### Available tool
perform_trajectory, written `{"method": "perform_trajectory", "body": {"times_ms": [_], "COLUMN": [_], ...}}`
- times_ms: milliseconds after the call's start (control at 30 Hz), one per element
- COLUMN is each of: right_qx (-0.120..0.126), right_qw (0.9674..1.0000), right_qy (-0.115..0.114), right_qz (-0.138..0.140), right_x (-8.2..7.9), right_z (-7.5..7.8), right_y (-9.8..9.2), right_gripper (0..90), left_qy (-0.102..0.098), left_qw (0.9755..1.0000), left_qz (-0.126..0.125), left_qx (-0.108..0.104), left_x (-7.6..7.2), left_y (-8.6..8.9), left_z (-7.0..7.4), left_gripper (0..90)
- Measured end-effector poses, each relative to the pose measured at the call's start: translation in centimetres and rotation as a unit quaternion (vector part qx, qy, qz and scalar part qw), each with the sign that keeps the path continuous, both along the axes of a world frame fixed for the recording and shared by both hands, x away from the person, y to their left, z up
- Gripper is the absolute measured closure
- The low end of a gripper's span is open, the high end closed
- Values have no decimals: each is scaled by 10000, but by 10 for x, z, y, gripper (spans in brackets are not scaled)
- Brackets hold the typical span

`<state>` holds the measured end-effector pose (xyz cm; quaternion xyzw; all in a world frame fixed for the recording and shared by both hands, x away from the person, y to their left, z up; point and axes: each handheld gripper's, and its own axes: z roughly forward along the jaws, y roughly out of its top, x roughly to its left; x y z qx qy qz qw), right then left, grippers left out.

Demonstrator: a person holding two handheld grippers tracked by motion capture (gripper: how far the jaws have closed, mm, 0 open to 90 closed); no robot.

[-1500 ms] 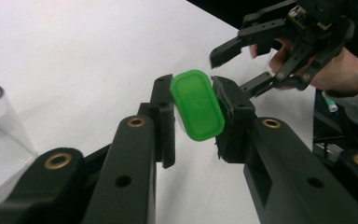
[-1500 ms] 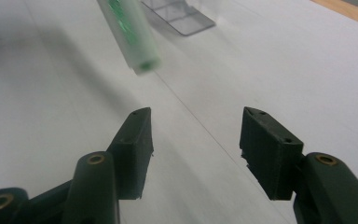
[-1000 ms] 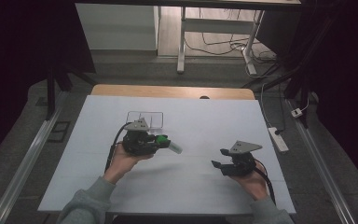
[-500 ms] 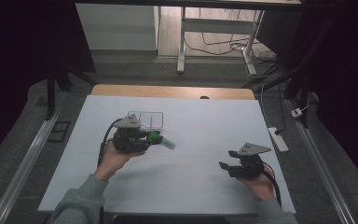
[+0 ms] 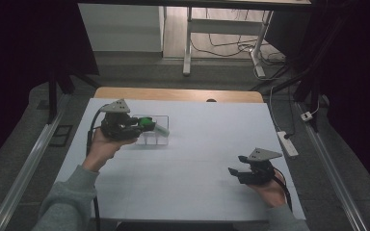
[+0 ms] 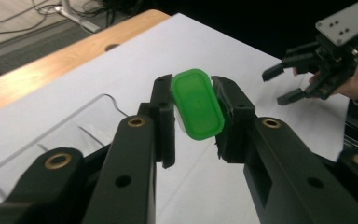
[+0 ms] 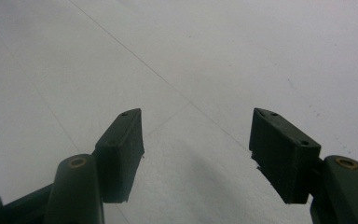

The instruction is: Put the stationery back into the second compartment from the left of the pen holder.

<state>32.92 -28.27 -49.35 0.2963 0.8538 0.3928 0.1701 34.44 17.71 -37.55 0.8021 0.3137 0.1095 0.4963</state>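
Clamping a green-capped bottle above the clear tray, the left gripper holds it level, long axis pointing rightward; right gripper has been opening, empty.

Glossy green plastic cap, clear plastic tray

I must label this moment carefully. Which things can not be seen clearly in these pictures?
- Green-capped object, left gripper view: the left tongs cover its body behind the cap.
- Same object, high view: too small to identify.
- Clear tray, left gripper view: near end hidden behind the tongs.
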Motion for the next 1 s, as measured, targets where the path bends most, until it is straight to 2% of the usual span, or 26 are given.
{"method": "perform_trajectory", "body": {"times_ms": [233,400,633,800,1000], "right_qx": [-10,-21,-68,-54,-63], "right_qw": [10000,10000,9999,9999,9999], "right_qy": [56,59,104,120,121], "right_qz": [-46,-32,-39,-58,-72], "right_x": [1,2,2,3,3], "right_z": [-3,-3,-5,-6,-6], "right_y": [-1,0,0,0,0], "right_gripper": [339,339,338,336,332], "left_qy": [-20,84,307,412,503], "left_qw": [9998,9992,9968,9942,9922], "left_qz": [186,354,658,813,808], "left_qx": [110,189,325,568,805], "left_x": [7,16,35,46,58], "left_y": [13,22,32,30,19], "left_z": [11,7,-1,-9,-15], "left_gripper": [707,707,707,707,705]}}
